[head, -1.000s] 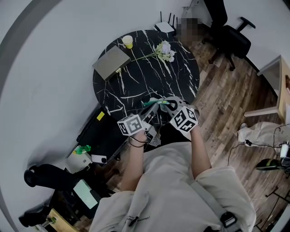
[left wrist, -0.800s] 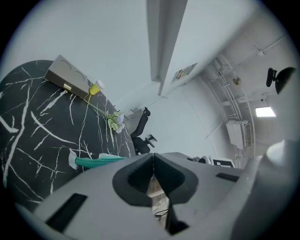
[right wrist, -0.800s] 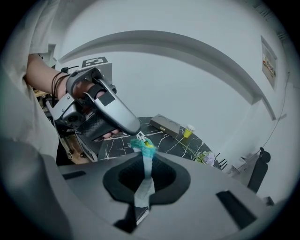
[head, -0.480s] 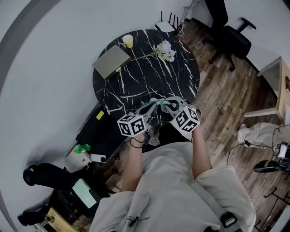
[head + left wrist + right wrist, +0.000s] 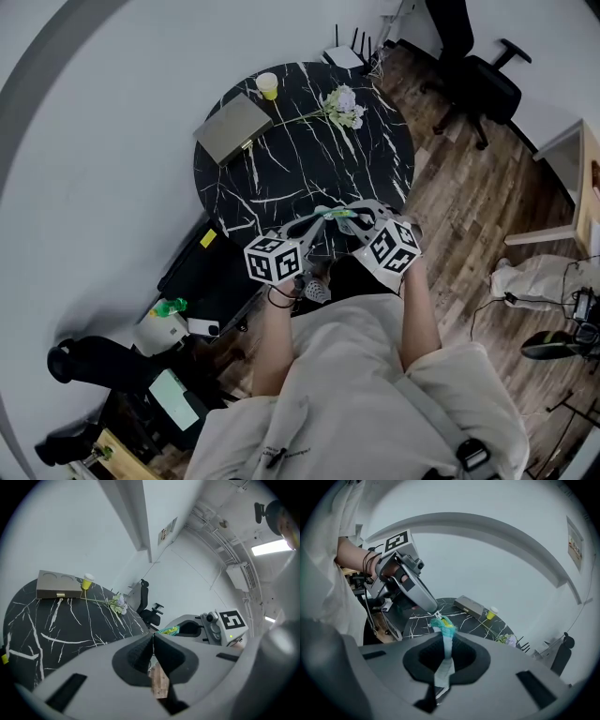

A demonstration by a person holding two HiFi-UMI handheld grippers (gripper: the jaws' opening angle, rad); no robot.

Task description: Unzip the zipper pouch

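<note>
Above the worktop's near edge, the soft, light pouch hangs pinched in the right gripper's shut jaws, while the left gripper's jaws clamp its small, likely slippery pull.

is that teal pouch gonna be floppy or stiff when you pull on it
Probably floppy: the zipper pouch bunches and folds where the right claw clamps it. Likely light too, since it is held up between that and the left claw by thin pinches alone. The fabric may twist rather than resist a pull.
</note>
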